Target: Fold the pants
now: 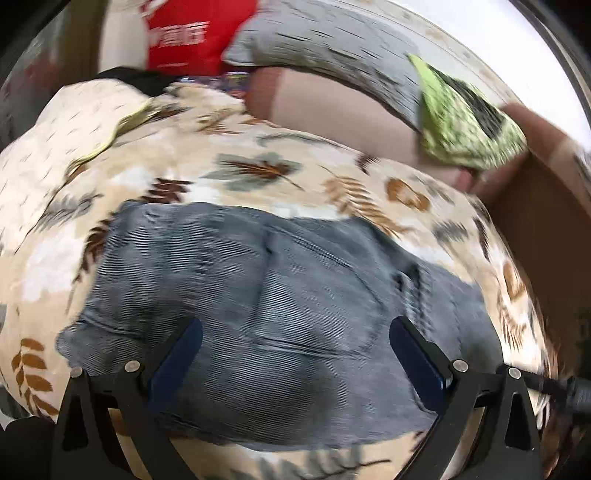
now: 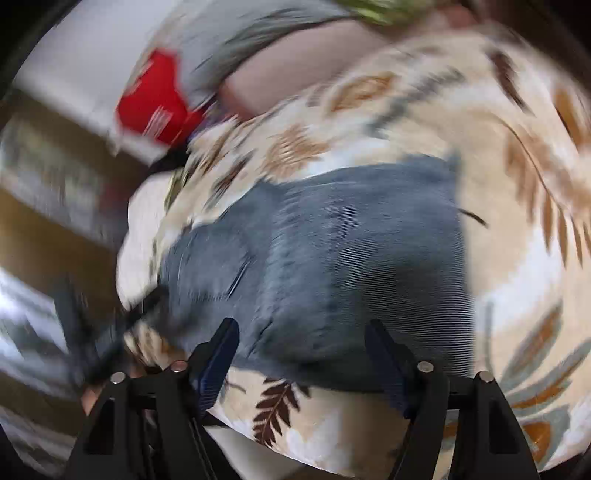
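Observation:
Grey-blue corduroy pants (image 1: 266, 302) lie folded into a compact rectangle on a cream leaf-print blanket (image 1: 258, 166). A seam and pocket line show on top. My left gripper (image 1: 295, 343) is open and empty, its fingers spread above the near part of the pants. In the right wrist view the pants (image 2: 332, 251) lie in the middle, blurred by motion. My right gripper (image 2: 301, 343) is open and empty just above their near edge.
A grey pillow (image 1: 332, 40), a green patterned cloth (image 1: 465, 118) and a red bag (image 1: 188, 33) lie at the back. A brown cardboard box (image 1: 535, 206) stands at the right. The other gripper (image 2: 92, 332) shows blurred at the left of the right wrist view.

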Demonstrator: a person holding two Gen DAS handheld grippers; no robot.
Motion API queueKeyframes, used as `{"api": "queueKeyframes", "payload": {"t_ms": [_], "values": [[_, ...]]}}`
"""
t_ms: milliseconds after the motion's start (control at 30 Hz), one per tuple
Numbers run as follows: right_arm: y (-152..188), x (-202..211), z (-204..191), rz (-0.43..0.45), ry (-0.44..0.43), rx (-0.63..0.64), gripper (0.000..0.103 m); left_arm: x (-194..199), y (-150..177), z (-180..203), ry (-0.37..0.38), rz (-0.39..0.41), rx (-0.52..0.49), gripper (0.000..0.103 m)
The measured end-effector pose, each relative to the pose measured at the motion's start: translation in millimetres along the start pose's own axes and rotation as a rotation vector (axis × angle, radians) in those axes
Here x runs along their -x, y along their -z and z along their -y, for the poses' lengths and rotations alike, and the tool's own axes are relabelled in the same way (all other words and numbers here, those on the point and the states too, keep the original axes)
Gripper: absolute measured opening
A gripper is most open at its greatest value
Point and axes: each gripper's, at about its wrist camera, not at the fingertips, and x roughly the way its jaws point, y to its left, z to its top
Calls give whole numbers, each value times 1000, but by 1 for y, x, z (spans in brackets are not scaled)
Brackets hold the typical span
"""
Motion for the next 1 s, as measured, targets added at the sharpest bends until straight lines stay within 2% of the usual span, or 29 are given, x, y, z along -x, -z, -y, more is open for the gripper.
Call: {"api": "queueKeyframes", "payload": {"t_ms": [67, 133, 233, 300, 333, 367, 433, 533, 600, 667, 700, 733, 800, 867, 900, 933, 967, 1000], "values": [[8, -6, -24, -5, 68, 133, 50, 0, -1, -12, -6, 17, 32, 101], [18, -19, -43, -34, 146, 248, 41, -1, 1, -18, -1, 30, 41, 101], [33, -43, -60, -61, 246, 389, 38, -2, 4, -22, 16, 35, 35, 101], [35, -53, -59, -78, 252, 401, 36, -4, 5, -23, 17, 31, 36, 101], [35, -57, -57, -83, 254, 401, 31, -6, 5, -24, 19, 28, 38, 101], [33, -62, -57, -87, 250, 394, 22, -7, 6, -24, 21, 25, 39, 101], [27, -60, -52, -82, 210, 337, 15, -7, 7, -25, 27, 20, 45, 101], [21, -44, -45, -63, 118, 255, 14, -6, 8, -24, 29, 23, 43, 101], [22, -38, -45, -55, 75, 238, 14, -6, 8, -23, 33, 31, 45, 101], [35, -60, -44, -127, 63, 275, 15, -5, 9, -20, 32, 33, 33, 101], [43, -66, -43, -134, 68, 298, 15, -4, 9, -17, 29, 37, 22, 101], [45, -65, -43, -112, 60, 307, 15, -4, 10, -15, 27, 40, 16, 101], [42, -59, -34, -86, 11, 243, 20, -3, 9, -9, 24, 37, -1, 101], [39, -57, -27, -66, -41, 197, 39, -1, 6, 1, 38, 35, -20, 101], [41, -55, -27, -58, -68, 197, 46, 1, 4, 9, 51, 35, -34, 101], [43, -53, -28, -51, -92, 197, 59, 3, 2, 17, 64, 35, -46, 101], [45, -51, -30, -45, -105, 197, 67, 5, -2, 26, 79, 34, -59, 101], [48, -46, -32, -36, -108, 192, 68, 7, -7, 38, 100, 33, -73, 101]]}}
